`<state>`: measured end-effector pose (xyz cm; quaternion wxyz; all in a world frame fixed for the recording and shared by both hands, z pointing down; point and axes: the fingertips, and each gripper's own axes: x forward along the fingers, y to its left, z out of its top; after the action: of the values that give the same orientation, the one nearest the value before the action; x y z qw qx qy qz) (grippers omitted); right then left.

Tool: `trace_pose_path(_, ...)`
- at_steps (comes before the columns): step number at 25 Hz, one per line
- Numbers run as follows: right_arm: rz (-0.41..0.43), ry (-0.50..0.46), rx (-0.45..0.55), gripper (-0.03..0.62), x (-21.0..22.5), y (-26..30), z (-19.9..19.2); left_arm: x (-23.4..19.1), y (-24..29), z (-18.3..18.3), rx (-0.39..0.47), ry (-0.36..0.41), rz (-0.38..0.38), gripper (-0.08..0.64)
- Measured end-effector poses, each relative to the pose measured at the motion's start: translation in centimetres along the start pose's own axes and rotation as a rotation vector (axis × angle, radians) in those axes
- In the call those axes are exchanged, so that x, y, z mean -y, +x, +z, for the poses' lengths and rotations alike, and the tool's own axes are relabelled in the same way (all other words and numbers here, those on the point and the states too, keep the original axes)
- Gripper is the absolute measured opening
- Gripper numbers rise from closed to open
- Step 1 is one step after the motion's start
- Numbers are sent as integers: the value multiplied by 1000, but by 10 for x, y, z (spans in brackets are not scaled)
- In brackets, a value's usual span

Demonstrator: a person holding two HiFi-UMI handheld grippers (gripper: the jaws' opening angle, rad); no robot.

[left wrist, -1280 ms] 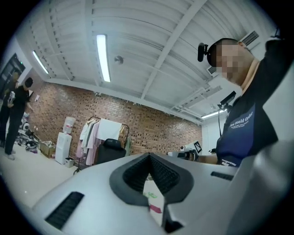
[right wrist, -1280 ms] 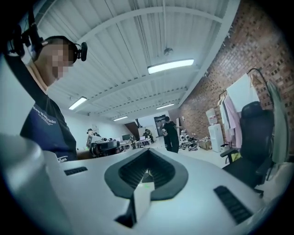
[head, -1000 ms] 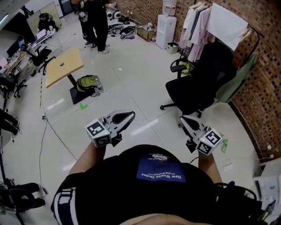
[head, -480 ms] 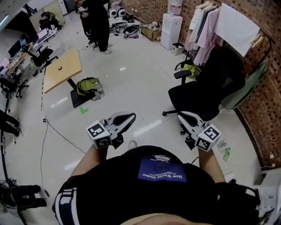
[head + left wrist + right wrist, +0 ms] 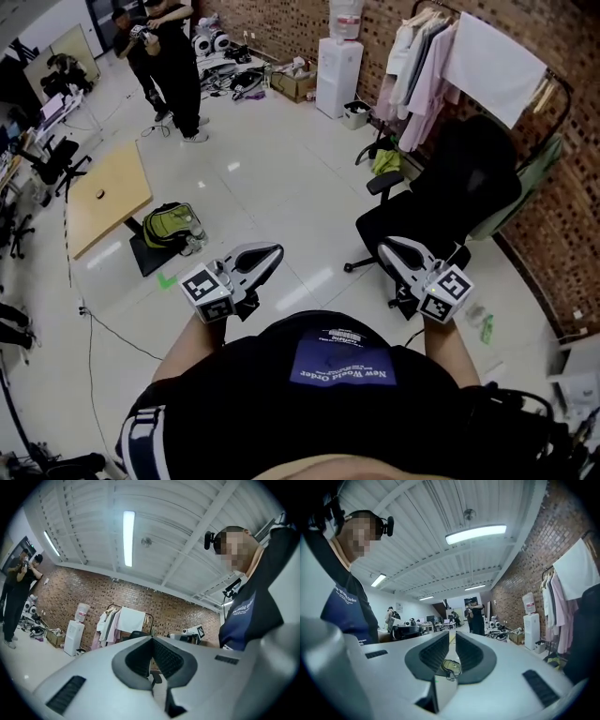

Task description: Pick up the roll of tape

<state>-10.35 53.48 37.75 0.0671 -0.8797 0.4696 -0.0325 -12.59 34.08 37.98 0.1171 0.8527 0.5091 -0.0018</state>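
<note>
Both held level at chest, lower centre of frame, prob. a carry pose w/ nothing in reach. White left gripper [image 5: 272, 253] pinched closed, empty. White right gripper [image 5: 386, 247] jaws just been opening: slim gap, nothing betw. Roll of tape not identifiable; maybe the small dark speck [image 5: 98, 194] on tan wooden table [image 5: 117, 178], left.

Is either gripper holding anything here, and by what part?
Nothing held: left gripper is shut, empty; right gripper has just been opening its jaws, nothing between them.

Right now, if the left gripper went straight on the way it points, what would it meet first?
Probably the black office chair; the way there looks free, though depth is unclear.
</note>
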Motion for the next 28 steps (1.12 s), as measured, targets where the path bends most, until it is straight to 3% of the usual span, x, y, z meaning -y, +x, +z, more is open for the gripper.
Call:
trace_pose_path(5, -18, 25, -36, 17, 30, 42, -7, -60, 11, 2, -9, -44, 0, -8)
trace_pose_path(11, 0, 63, -38, 17, 100, 69, -16, -114, 50, -13, -33, -70, 37, -8)
trace_pose_path(16, 89, 59, -39, 17, 173, 101, -9, -157, 89, -7, -27, 0, 119, -8)
trace_pose_path(21, 262, -3, -91, 17, 248, 167, 11, -213, 115, 15, 46, -17, 332, -8)
trace_pose_path(28, 452, -53, -118, 17, 286, 265, 30, -272, 108, 29, 49, 28, 586, -8)
